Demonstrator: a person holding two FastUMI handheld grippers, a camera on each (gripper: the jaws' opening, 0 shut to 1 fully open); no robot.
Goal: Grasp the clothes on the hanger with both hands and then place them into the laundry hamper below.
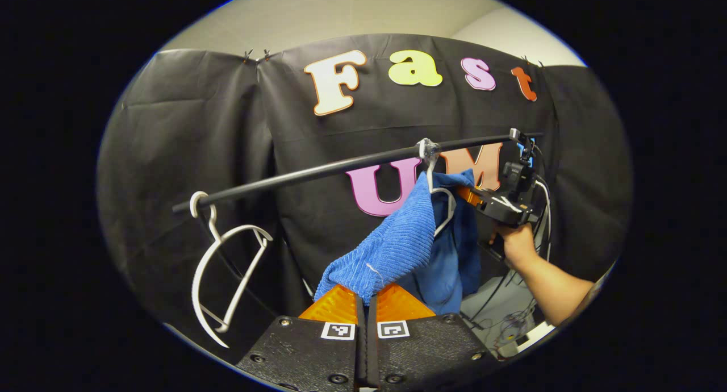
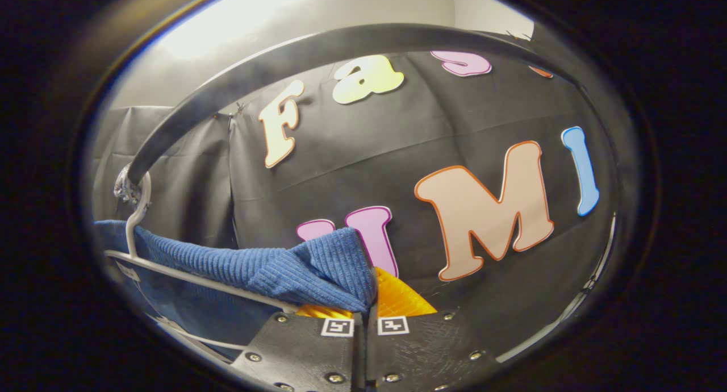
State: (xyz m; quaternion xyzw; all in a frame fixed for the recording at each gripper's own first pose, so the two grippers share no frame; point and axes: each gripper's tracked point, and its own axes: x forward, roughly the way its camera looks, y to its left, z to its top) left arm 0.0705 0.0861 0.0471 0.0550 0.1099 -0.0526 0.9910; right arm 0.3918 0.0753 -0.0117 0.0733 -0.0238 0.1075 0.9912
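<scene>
A blue ribbed garment (image 1: 397, 241) hangs from a white hanger (image 1: 446, 201) hooked over the black rail (image 1: 318, 170) that runs across the booth. In the left gripper view, the left gripper (image 1: 366, 301) has its two fingers drawn together on the garment's lower corner, and the cloth stretches from that pinch up toward the hanger. Farther along the rail, the right gripper (image 1: 474, 197) reaches into the far side of the same garment, with the hand (image 1: 514, 241) that holds it and a bare forearm below. A second white hanger (image 1: 227, 272) swings bare near the rail's left end, well apart from the clothes. In the right gripper view, the right gripper (image 2: 372, 304) has its fingers closed on a fold of the blue garment (image 2: 267, 267), which drapes over the white hanger (image 2: 187, 278) off to the left; the rail (image 2: 318, 45) arcs close overhead, blurred, so its detail is hard to make out.
</scene>
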